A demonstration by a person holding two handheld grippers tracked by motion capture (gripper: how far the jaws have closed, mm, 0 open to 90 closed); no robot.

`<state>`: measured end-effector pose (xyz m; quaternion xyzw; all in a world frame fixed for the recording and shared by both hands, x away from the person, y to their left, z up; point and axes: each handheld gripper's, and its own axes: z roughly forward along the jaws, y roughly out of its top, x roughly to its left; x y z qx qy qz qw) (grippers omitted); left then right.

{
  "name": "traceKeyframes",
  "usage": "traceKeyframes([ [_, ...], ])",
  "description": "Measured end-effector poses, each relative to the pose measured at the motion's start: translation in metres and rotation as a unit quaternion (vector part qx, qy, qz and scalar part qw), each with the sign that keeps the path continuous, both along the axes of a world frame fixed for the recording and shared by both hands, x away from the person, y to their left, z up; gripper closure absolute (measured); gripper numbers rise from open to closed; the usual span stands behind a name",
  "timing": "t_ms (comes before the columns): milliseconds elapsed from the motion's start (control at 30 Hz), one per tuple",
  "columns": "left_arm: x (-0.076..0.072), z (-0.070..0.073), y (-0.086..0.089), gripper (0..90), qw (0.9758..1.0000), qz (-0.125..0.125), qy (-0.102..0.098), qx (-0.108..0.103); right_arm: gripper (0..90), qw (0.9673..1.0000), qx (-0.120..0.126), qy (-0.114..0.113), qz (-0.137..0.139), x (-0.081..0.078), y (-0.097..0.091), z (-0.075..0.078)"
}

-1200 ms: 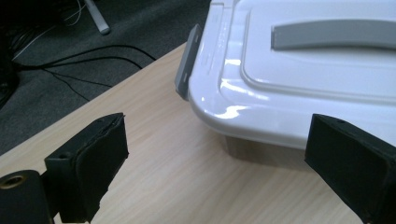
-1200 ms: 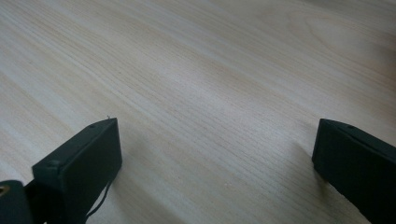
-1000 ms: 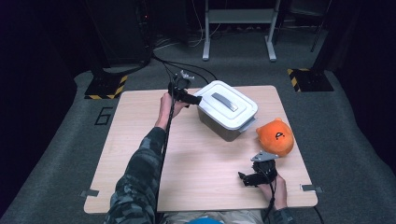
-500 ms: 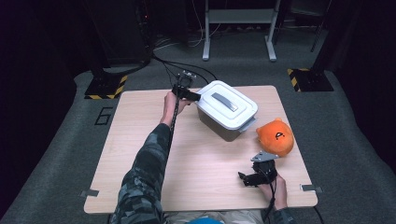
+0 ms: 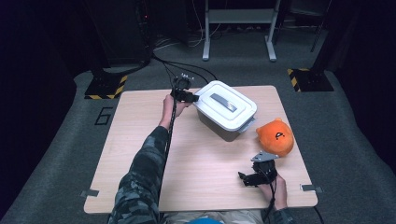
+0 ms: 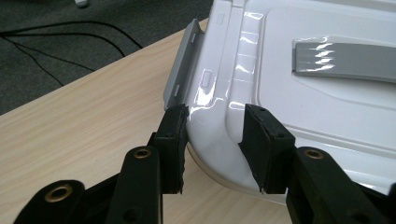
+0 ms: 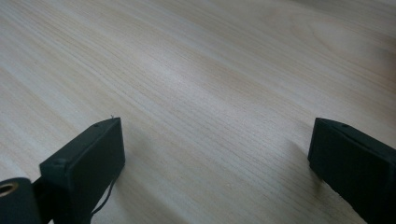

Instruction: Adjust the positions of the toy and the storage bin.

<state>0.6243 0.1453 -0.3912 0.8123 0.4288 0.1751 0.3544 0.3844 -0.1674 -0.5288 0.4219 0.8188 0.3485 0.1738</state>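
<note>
Currently I have the left gripper [image 5: 190,97] reached out to the far-left corner of the white lidded box [image 5: 225,109], which sits toward the far middle of the wooden table [image 5: 140,135]. From the left gripper view, its jaws are partly open and straddle the rounded corner of the lid [image 6: 299,88]; the left pad [image 6: 173,140] looks to be touching the lid's edge, the right pad [image 6: 261,140] sits over the top surface, and I cannot tell whether it presses down. A grey latch [image 6: 183,65] on the box's short side is just beyond the left pad, and the grey handle [image 6: 345,63] is set into the lid's centre. My right gripper [image 5: 254,178] rests low on the near-right part of the table, jaws spread wide with nothing but bare wood between them in the right gripper view. An orange plush toy [image 5: 275,136] lies just beyond it, close beside the box's near-right corner.
</note>
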Motion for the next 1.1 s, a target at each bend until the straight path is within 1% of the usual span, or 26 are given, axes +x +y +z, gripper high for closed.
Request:
traceKeyframes([
  [67,-0.002,0.000,0.001,59.7,1.0000,0.002,0.001,0.001,3.2,1.0000,-0.001,0.000,-0.001,0.000,0.000,0.000],
  [133,-0.006,0.000,0.001,59.7,0.9999,0.014,0.000,-0.004,3.5,1.0000,0.000,-0.001,0.000,0.000,0.000,0.000],
  [267,-0.017,0.000,0.001,59.5,0.9998,0.017,-0.007,0.010,3.8,1.0000,0.000,-0.001,0.001,0.000,-0.001,0.000],
  [300,-0.019,0.000,0.001,59.5,0.9998,0.017,-0.009,0.010,3.8,1.0000,0.000,-0.001,0.001,0.000,-0.001,0.000],
  [400,-0.027,0.000,0.003,59.4,0.9999,0.015,-0.003,0.004,3.8,1.0000,0.000,-0.002,0.000,0.000,0.000,0.000],
  [533,-0.035,0.000,0.006,59.4,0.9999,0.009,-0.001,0.010,3.9,1.0000,0.000,-0.002,-0.001,0.000,0.000,0.000],
  [600,-0.039,0.001,0.007,59.4,0.9999,0.005,-0.005,0.015,3.9,1.0000,-0.001,-0.002,0.000,0.000,0.000,0.000],
  [633,-0.044,0.000,0.009,59.4,0.9998,0.001,-0.006,0.017,3.9,1.0000,-0.001,-0.002,0.000,0.000,-0.001,0.000],
  [767,-0.053,0.000,0.013,59.4,0.9998,-0.005,-0.008,0.017,3.9,1.0000,-0.002,-0.002,0.000,0.000,-0.001,0.000],
  [900,-0.062,-0.001,0.015,59.1,0.9996,-0.009,-0.012,0.025,4.0,1.0000,-0.002,-0.003,0.000,0.000,-0.001,0.000],
  [1000,-0.068,0.000,0.016,59.0,0.9996,-0.015,-0.009,0.023,4.3,1.0000,-0.003,-0.004,-0.001,0.000,-0.001,0.000],
  [1100,-0.072,-0.001,0.016,58.9,0.9995,-0.020,-0.011,0.020,4.3,1.0000,-0.003,-0.005,0.000,0.000,-0.001,0.000],
])
